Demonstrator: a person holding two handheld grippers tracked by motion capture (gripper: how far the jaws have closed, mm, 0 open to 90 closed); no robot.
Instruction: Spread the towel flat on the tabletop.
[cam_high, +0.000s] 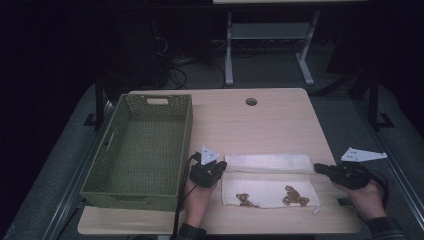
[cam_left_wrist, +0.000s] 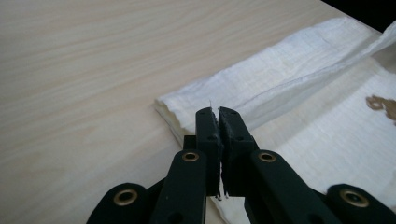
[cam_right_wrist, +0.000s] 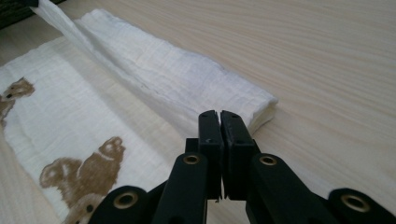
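1. Pinching a thin edge of the white cloth (cam_left_wrist: 299, 70), the left gripper (cam_left_wrist: 217, 114) has its two flat black jaws pressed together, with frayed threads poking out between the pads.
2. Just beyond those jaws lies the cloth's folded end, a stack of soft, crinkled gauze layers with a rounded corner; a taut fold line runs away from the tips toward the far side.
3. The right gripper (cam_right_wrist: 219, 116) is likewise clenched on the cloth (cam_right_wrist: 177, 79), its blocky jaws closed at the opposite end, where the folded layers form a blunt, padded edge.
4. Beside these jaws the lower layer spreads flat, printed with brown bear shapes (cam_right_wrist: 84, 172).
5. From the high view, the cloth (cam_high: 267, 162) stretches as a long rectangle between the left gripper (cam_high: 220, 166) and the right gripper (cam_high: 320, 168), each held in a hand.
6. Beneath the cloth is the pale table (cam_high: 260, 122), with a smooth wood grain.
7. Outward of the left gripper stands a green woven basket (cam_high: 187, 130), rectangular, with slotted handles.
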